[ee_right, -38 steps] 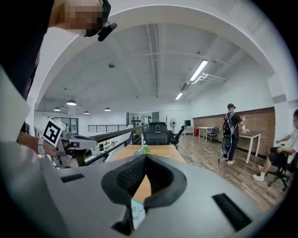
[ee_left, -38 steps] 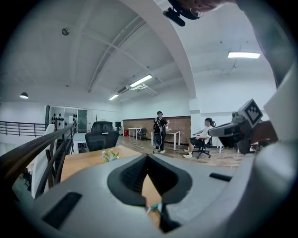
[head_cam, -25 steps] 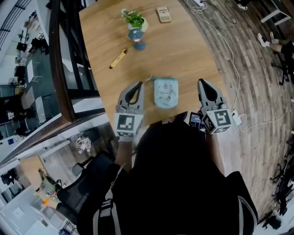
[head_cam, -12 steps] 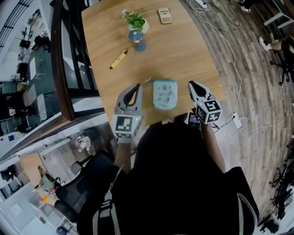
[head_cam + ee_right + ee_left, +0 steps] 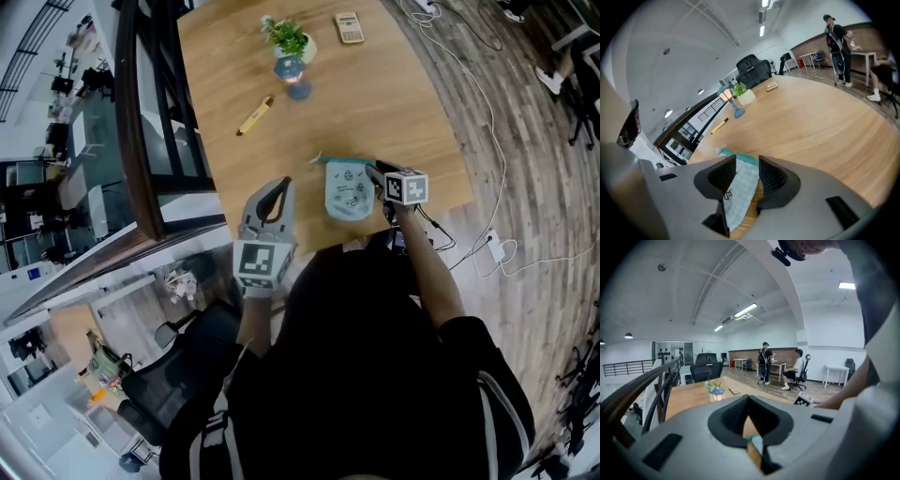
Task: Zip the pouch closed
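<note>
The person wears a black short-sleeved top (image 5: pixel 375 375) with a thin pale stripe down each side. Each hand carries a pale grey, rounded shell, the left gripper (image 5: pixel 280 182) and the right gripper (image 5: pixel 373 172). Each tapers toward the table (image 5: pixel 403 94) into two jaws lined with black ribbed pads (image 5: pixel 723 174) (the right one's jaws have just been opening, the pouch (image 5: pixel 349 195) between them). At each shell's end away from the table sits a white cube (image 5: pixel 260 262) printed with black square markers.
</note>
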`<state>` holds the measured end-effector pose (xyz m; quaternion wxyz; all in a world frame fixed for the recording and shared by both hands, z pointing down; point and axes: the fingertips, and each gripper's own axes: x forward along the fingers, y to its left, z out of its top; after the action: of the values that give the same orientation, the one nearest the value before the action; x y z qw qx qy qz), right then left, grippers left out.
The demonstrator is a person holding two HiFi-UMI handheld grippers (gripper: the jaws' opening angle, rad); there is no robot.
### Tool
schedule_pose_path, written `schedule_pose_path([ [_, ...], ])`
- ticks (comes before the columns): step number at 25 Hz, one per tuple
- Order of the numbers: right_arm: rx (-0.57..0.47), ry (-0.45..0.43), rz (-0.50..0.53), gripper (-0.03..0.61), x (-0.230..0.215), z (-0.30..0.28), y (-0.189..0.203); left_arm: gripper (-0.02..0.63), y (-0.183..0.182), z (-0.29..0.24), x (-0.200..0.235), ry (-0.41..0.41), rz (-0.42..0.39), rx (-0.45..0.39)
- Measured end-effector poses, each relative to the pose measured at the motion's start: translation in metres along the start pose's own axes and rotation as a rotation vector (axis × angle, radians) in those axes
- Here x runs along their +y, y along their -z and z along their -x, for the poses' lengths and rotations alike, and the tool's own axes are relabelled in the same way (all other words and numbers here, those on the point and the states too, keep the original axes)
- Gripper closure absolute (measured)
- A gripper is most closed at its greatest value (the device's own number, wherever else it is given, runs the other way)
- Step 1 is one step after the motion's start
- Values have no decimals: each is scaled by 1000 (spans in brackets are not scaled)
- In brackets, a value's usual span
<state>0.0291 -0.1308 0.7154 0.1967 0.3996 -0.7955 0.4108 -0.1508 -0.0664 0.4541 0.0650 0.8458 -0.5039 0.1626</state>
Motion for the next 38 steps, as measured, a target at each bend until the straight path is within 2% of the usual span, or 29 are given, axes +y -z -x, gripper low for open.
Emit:
schedule_pose_path([
  [7, 20, -8, -188, 405, -17, -15, 17, 615, 5, 7, 5, -17, -4, 19],
  [12, 38, -8, -193, 408, -16, -20, 20, 615, 2, 8, 2, -10, -10, 14],
  [16, 107, 74, -65, 465, -20, -24, 23, 615, 3, 5, 2, -8, -8, 13],
  [22, 198, 202, 113, 504, -23, -27, 24, 615, 1, 1, 2, -2, -11, 14],
  [26, 213, 229, 189, 527, -23, -25, 21, 615, -1, 0, 1, -1, -12, 7],
  [29, 164, 192, 270, 531, -10, -15, 5, 615, -3, -1, 3, -3, -12, -1],
  [31, 108, 149, 362, 531, 9, 1, -12, 615, -3, -1, 5, -5, -5, -8],
  [35, -41, 115, 553, 532, 48, 57, -59, 615, -1, -3, 7, -6, 10, -3],
  [38, -170, 110, 653, 532, 75, 109, -96, 615, -2, -8, 5, 5, 10, -9],
])
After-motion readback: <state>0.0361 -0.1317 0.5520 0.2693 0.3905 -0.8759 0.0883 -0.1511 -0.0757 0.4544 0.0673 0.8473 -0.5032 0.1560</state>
